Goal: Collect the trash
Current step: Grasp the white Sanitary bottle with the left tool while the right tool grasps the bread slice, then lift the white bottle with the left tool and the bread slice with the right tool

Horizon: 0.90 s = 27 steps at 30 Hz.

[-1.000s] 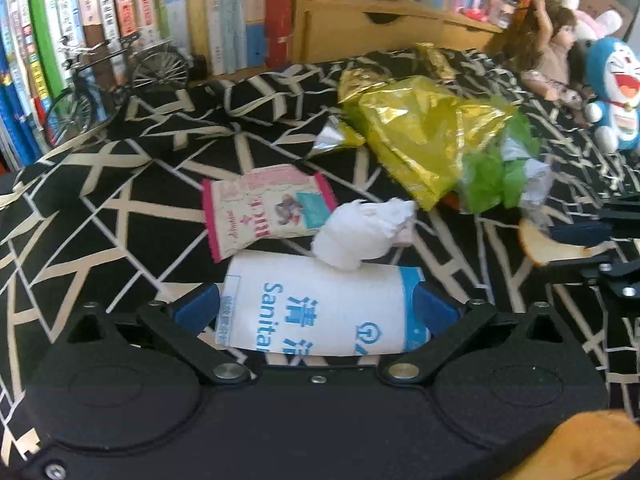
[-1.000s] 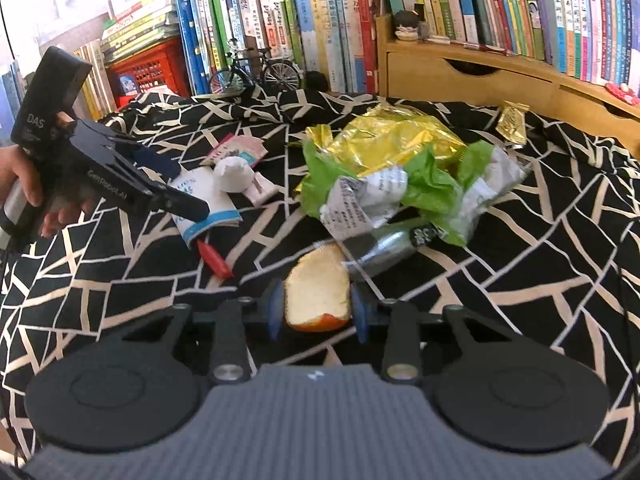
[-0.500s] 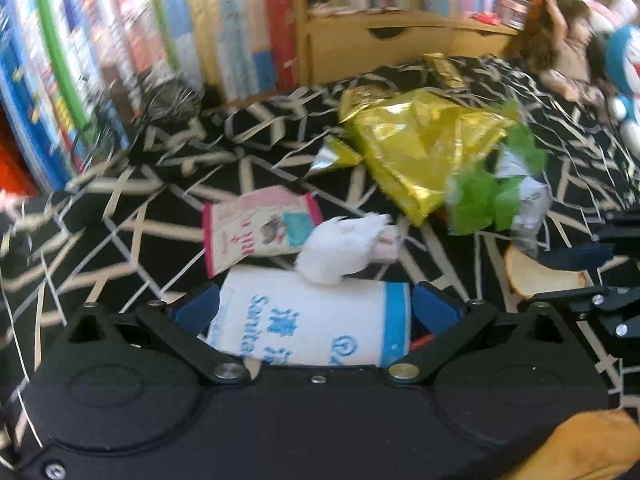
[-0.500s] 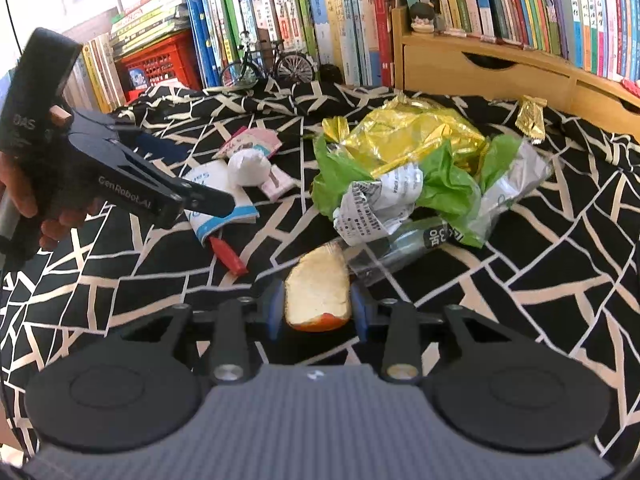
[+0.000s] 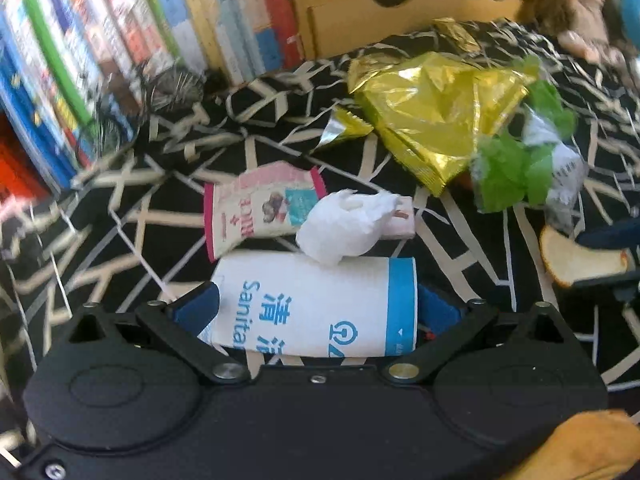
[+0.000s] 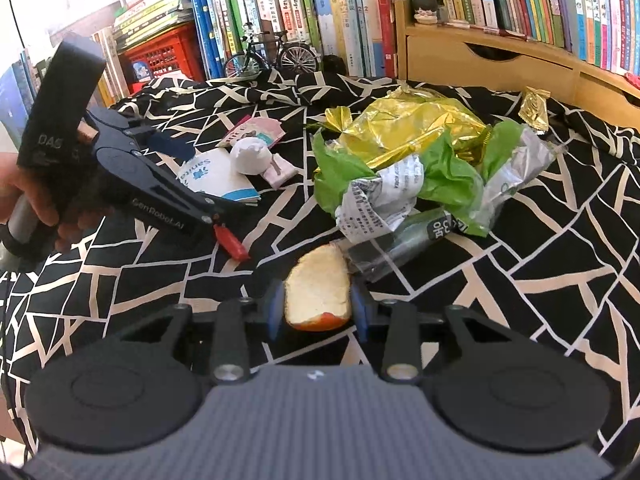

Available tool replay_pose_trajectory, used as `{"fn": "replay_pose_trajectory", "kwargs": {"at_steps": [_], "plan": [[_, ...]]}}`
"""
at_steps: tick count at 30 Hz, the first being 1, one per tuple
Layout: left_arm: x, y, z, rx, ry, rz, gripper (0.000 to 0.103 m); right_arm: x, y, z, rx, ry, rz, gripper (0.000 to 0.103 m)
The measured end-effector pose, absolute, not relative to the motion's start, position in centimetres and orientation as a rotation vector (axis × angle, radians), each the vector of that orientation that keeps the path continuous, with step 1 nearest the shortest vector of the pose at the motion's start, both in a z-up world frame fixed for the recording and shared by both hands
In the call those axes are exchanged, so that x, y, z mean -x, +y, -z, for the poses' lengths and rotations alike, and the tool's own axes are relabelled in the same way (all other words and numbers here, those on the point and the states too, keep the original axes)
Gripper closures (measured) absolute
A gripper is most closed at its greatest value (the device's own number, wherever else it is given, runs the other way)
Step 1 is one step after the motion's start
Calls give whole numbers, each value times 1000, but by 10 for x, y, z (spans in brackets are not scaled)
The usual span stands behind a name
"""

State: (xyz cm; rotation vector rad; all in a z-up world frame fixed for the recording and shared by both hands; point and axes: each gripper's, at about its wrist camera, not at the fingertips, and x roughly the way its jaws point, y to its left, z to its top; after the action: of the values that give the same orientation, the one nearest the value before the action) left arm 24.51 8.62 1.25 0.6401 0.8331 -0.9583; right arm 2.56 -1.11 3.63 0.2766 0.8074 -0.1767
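My left gripper is open, with a white and blue sanitary bag lying flat on the cloth between its blue pads. A crumpled white tissue rests on the bag's far edge, beside a pink snack packet. My right gripper is shut on a slice of bread with an orange crust. Just beyond it lies a heap of trash: a gold foil bag, a green wrapper and crumpled printed paper. In the right wrist view a hand holds the left gripper over the bag.
A black cloth with beige lines covers the surface. A small red item lies by the left gripper's near finger. A small gold wrapper sits far right. Behind are rows of books, a model bicycle, a wooden drawer unit and dolls.
The left wrist view has swung and blurred at the back, while the sanitary bag stays between its fingers. The right gripper still grips the bread and has hardly moved.
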Motion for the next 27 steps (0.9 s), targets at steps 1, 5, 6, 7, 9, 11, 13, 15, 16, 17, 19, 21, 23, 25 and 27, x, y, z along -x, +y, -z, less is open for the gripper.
{"fn": "replay_pose_trajectory", "kwargs": {"at_steps": [1,5,6,7,9,11,13,15,16,17,19,21,23,25,27], "plan": [[-250,88,-12,-618,855,960,0,-26,-11,-37,-275,805,175,61],[-262,92,-9,-568,870,956,0,-27,-10,-37,-276,812,168,61],[-263,92,-9,-566,865,959,0,-27,-10,-37,-274,815,165,61],[-264,92,-9,-566,861,962,0,-27,-10,-37,-271,817,162,61],[-265,93,-10,-567,848,961,0,-27,-10,-37,-264,818,159,61],[-263,95,-12,-576,816,950,0,-26,-11,-37,-263,820,160,60],[-265,98,-11,-583,794,906,0,-26,-12,-36,-272,826,164,60],[-273,101,-10,-547,825,893,0,-26,-13,-34,-281,832,167,60],[-278,102,-9,-531,844,897,0,-27,-13,-34,-282,833,167,59],[-280,102,-8,-523,855,901,0,-27,-12,-34,-281,834,167,59],[-282,102,-8,-526,854,905,0,-28,-12,-34,-281,836,164,59],[-283,102,-7,-515,857,899,0,-29,-11,-34,-288,835,163,59],[-282,103,-6,-501,850,898,0,-30,-11,-34,-295,836,166,59],[-282,106,-4,-477,844,899,0,-32,-10,-34,-302,835,166,59],[-283,108,-3,-466,842,900,0,-34,-10,-34,-310,833,163,59]]}}
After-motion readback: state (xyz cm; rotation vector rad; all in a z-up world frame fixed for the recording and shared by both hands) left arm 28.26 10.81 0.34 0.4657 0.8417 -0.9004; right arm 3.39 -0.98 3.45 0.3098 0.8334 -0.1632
